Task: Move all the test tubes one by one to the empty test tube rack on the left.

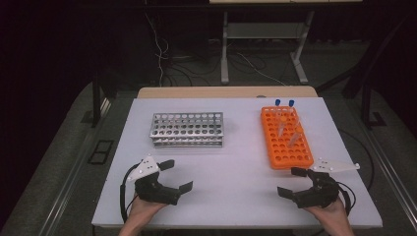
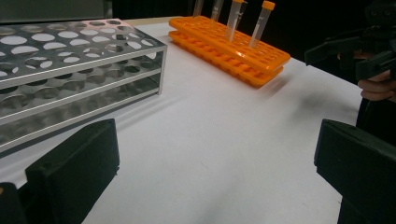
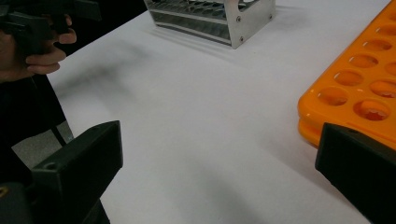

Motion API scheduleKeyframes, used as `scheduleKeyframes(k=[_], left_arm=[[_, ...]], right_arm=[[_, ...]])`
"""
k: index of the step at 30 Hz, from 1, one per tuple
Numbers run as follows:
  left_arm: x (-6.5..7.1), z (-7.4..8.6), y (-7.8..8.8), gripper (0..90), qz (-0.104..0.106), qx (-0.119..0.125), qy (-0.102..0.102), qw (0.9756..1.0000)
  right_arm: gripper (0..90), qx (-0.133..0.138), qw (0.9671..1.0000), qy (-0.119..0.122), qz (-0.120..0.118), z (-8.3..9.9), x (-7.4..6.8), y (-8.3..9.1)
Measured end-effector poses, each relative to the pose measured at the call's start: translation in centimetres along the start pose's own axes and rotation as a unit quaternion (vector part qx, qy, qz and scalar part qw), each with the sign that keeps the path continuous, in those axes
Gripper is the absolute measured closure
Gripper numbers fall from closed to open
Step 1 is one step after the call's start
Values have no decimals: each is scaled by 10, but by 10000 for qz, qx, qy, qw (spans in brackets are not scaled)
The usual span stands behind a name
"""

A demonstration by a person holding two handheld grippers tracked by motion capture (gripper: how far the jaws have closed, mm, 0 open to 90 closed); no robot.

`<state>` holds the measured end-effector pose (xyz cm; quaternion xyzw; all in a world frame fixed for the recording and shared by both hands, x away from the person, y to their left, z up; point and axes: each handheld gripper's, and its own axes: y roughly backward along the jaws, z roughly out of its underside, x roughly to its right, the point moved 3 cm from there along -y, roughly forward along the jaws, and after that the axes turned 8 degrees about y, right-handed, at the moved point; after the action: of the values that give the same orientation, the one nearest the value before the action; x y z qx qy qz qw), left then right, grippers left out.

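The left gripper [image 1: 175,175] rests low over the near left part of the white table [image 1: 231,182], its jaws spread wide with nothing between them. The right gripper [image 1: 291,182] sits at the near right, jaws likewise wide apart and empty.

Just beyond the right gripper, almost at its upper jaw, lies the near end of the orange rack [image 1: 286,136], which runs away toward the far edge. Its near rows of holes are empty. Farther along stand two clear tubes with orange caps [image 2: 267,5], upright in their holes, and at the far end two tubes with blue caps [image 1: 284,103].

Ahead of the left gripper, well apart from it, stands the metal rack [image 1: 187,130], a shiny three-tier frame of round holes, all of them empty as far as can be seen. Bare tabletop lies between both grippers and between the two racks, so nothing blocks either one.

Past the table, cables trail over the dark floor around the legs of a stand [image 1: 263,54]. No writing or label is readable anywhere.
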<state>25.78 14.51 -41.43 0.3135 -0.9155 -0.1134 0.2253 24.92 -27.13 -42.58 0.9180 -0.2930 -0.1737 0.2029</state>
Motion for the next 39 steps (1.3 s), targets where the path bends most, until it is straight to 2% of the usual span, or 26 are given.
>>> scheduleKeyframes(k=[18, 31, 39], left_arm=[[0, 0, -1, 0, 56, -87, -2, 9999], [1, 3, -2, 0, 79, -118, 31, 9999], [1, 4, -2, 0, 85, -131, 42, 9999]], right_arm=[[4, -64, 9999, -130, 76, 2, 0, 6], [5, -390, 9988, -195, 207, 1, 1, 7], [6, -496, 9983, -141, 289, -11, 7, 6]])
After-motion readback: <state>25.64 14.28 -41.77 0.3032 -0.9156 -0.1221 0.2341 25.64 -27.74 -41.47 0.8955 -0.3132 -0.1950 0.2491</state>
